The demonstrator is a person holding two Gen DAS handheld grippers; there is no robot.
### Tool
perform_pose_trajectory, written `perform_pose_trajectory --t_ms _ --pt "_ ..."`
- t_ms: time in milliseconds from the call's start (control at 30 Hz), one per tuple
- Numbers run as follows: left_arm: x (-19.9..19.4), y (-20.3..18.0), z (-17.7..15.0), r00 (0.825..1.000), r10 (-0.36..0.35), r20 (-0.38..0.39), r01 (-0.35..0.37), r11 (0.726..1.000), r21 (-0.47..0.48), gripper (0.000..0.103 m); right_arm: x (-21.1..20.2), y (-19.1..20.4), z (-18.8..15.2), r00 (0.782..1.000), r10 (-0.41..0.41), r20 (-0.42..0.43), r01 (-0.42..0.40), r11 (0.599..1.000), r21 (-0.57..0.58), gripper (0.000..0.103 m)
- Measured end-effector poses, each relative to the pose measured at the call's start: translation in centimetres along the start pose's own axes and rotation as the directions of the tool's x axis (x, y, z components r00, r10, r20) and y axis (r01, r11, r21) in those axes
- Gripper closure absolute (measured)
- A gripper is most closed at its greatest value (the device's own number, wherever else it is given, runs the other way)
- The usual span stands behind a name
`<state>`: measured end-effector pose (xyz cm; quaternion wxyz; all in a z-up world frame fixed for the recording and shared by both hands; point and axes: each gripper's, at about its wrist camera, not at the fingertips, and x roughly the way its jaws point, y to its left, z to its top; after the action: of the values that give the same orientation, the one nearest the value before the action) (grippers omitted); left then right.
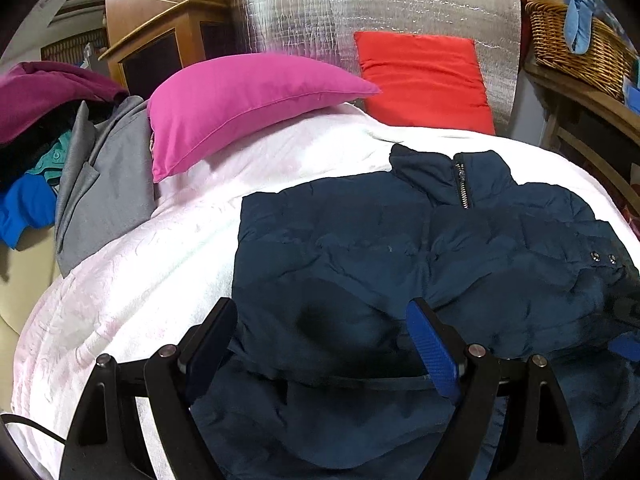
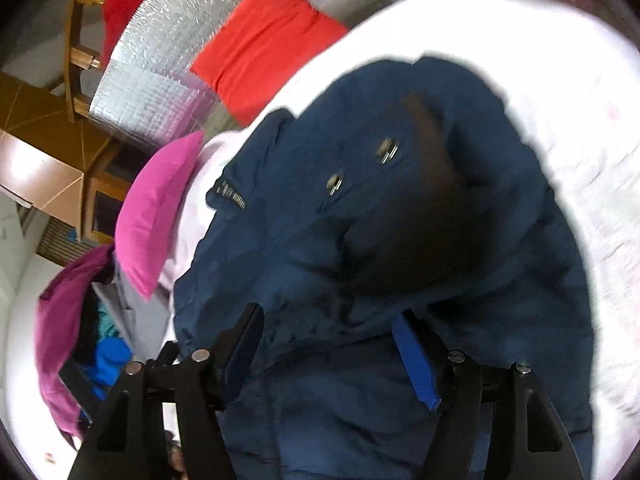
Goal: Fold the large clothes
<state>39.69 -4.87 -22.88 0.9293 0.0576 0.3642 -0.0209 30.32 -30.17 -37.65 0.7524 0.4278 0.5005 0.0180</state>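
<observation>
A big white bed cover [image 1: 132,280] fills most of both views. On it lies the dark blue puffy jacket [image 1: 400,248], the thing to fold. It lies mostly flat, zip collar toward the far end, and one part is already turned over on top.

The left gripper [image 1: 320,344] hangs low over the near edge of the jacket. Its fingers are spread wide, with a puff of cloth between them, but they do not seem to squeeze it. The right gripper [image 2: 328,352] is over the jacket too, near the two metal snaps [image 2: 360,168]. Its fingers are also apart, and I see no pinch on the cloth.

What could go wrong? The jacket is thick and slippery, so I think a fold may pop open again once nothing holds it. A grab that takes only the top layer would drag that layer and leave the rest lumpy.

A pink pillow [image 1: 248,104] sits near the jacket's far left corner and could get in the way of a wide swing. A red cushion [image 1: 424,76] leans farther back. A pile of other clothes [image 1: 52,148] waits off to the left. A wicker basket [image 1: 568,40] stands well apart.
</observation>
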Motion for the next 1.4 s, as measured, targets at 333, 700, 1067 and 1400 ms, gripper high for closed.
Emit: perform_pose_trajectory --t_ms 333,700,1067,1400 --pt "0.9 0.1 -0.2 1.000 0.008 -0.029 -0.009 1.000 -0.014 0.016 3.1 2.8 0.2 0.998 -0.047 0.043 0.050 0.997 -0.065 0.064" --pt "3.8 1.8 -1.0 0.984 -0.004 -0.179 -0.014 0.995 -0.097 0.016 3.3 3.1 -0.3 0.994 -0.108 0.033 0.111 0.985 -0.136 0.049" --pt "-1.2 2.7 -0.2 0.999 -0.021 -0.044 0.016 0.995 -0.103 0.016 -6.0 2.2 -3.1 0.951 -0.157 0.266 0.237 0.923 -0.304 0.037" --pt "-12.4 2.5 -3.8 0.995 0.002 0.100 0.004 0.998 -0.063 0.016 -14.6 3.7 -7.9 0.939 -0.080 0.336 0.215 0.897 -0.387 0.037"
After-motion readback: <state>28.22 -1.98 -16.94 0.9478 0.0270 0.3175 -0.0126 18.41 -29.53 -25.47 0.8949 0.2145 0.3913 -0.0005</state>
